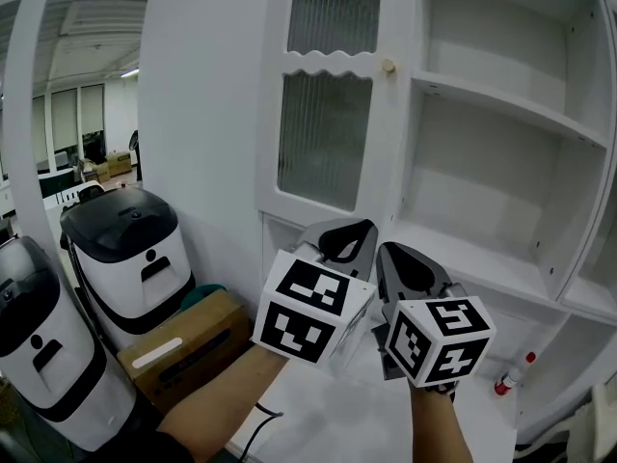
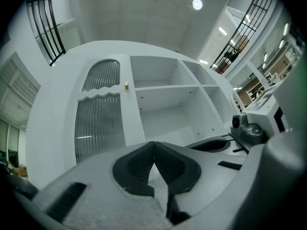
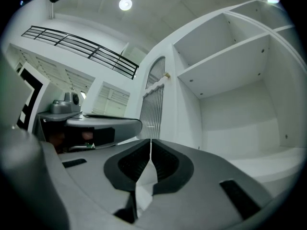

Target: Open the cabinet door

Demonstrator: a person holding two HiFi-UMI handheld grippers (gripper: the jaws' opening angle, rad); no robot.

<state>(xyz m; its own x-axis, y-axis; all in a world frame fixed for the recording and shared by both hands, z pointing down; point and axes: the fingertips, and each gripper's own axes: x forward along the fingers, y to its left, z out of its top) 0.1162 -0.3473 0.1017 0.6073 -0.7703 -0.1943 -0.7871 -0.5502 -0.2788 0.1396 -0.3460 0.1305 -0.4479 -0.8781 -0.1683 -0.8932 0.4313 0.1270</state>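
— Holding anything?
— No. The left tongs (image 1: 349, 237) and right tongs (image 1: 409, 261) are closed and empty.
— The knob (image 1: 388, 66)?
— On the right edge of the closed door (image 1: 323, 133), up above both; the right one seems nearer.

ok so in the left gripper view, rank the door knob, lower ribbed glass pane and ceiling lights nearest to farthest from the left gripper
1. lower ribbed glass pane, ahead, left of the left gripper
2. door knob, higher, at that pane's upper right
3. ceiling lights, far overhead
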